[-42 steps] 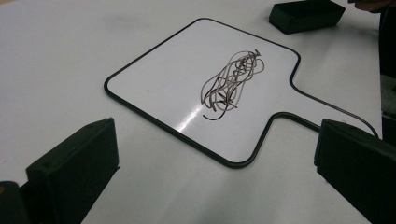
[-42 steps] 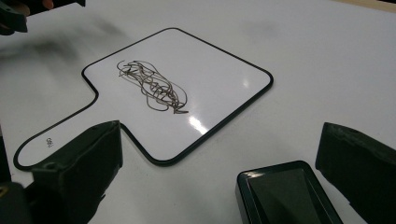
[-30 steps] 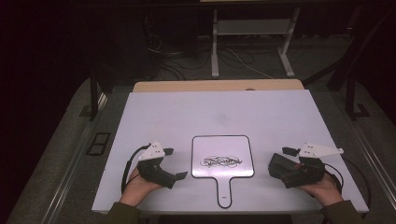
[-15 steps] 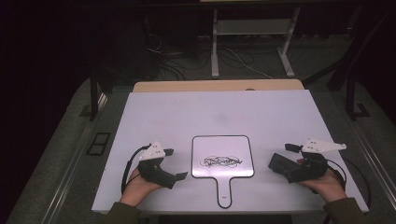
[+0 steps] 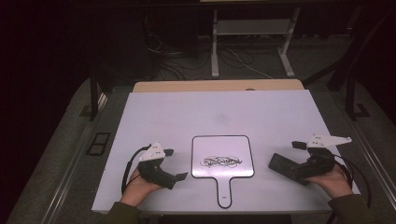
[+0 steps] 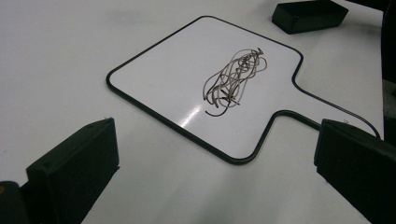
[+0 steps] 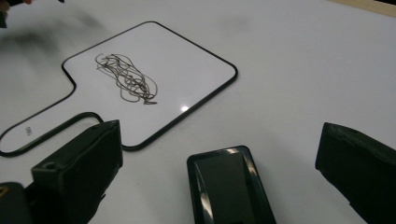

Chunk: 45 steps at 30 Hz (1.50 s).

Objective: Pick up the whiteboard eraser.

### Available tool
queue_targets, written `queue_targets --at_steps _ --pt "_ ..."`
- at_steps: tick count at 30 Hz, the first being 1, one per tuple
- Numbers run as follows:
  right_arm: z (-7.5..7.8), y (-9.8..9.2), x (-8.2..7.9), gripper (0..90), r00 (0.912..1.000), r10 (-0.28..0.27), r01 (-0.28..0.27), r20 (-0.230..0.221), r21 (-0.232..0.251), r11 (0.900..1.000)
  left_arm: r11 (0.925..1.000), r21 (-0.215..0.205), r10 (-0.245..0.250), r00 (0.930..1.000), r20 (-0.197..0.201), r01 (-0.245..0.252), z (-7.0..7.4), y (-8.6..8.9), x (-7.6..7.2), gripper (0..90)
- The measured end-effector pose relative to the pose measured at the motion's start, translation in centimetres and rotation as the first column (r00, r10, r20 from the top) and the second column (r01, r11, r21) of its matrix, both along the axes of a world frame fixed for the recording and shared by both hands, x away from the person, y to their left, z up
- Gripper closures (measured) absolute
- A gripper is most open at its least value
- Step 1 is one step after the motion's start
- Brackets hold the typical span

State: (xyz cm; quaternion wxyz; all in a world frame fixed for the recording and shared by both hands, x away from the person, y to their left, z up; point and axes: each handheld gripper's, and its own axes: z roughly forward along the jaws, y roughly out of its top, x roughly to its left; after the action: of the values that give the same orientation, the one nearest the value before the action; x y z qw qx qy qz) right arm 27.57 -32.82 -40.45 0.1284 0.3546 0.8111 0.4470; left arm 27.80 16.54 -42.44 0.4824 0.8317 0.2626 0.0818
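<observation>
Probably pre-grasp: right gripper (image 5: 299,161) jaws spread, astride black eraser (image 7: 229,188) beside scribbled paddle whiteboard (image 5: 223,157) mid-table; left gripper (image 5: 172,164) released, empty; next likely clench eraser, wipe scribble (image 6: 233,80)

It looks like a lab or a recording room: a bare white worktop (image 5: 280,116) under dark surroundings, loose cables on the floor (image 5: 243,58), and a metal stand (image 5: 252,32) beyond its far edge.

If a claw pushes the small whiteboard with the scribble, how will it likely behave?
The whiteboard lies flat and thin on the smooth table, so it probably slides rather than tips. Its glossy face looks slippery. The low edge seems hard to pinch; the handle may be easier.
</observation>
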Motion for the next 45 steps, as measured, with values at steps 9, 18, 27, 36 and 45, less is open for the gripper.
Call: queue_targets --at_steps 9,18,27,36,45 --pt "0.1 -0.1 0.8 0.0 0.9996 0.013 -0.015 -0.025 -0.091 0.996 1.0 -0.01 0.001 1.0 -0.004 -0.001 -0.1 0.1 0.1 0.0" --pt "-0.3 0.2 1.1 2.5 0.995 0.057 -0.069 -0.083 -0.161 0.985 1.0 -0.006 0.002 1.0 -0.002 -0.002 -0.1 0.0 0.0 0.0" --pt "-0.8 0.7 0.9 2.6 0.989 0.042 -0.08 -0.142 -0.274 0.958 1.0 -0.008 -0.004 1.0 -0.002 0.004 0.0 -0.1 -0.1 0.0" --pt "-1.6 0.6 1.1 8.2 0.9791 0.053 -0.118 -0.196 -0.331 0.936 0.9999 -0.002 -0.01 1.0 0.0 0.01 0.0 -0.1 -0.1 0.0" --pt "-2.2 0.3 1.1 21.9 0.9701 0.062 -0.146 -0.234 -0.359 0.922 0.9999 -0.003 -0.015 0.9999 -0.003 0.015 -0.1 -0.2 -0.2 0.0"
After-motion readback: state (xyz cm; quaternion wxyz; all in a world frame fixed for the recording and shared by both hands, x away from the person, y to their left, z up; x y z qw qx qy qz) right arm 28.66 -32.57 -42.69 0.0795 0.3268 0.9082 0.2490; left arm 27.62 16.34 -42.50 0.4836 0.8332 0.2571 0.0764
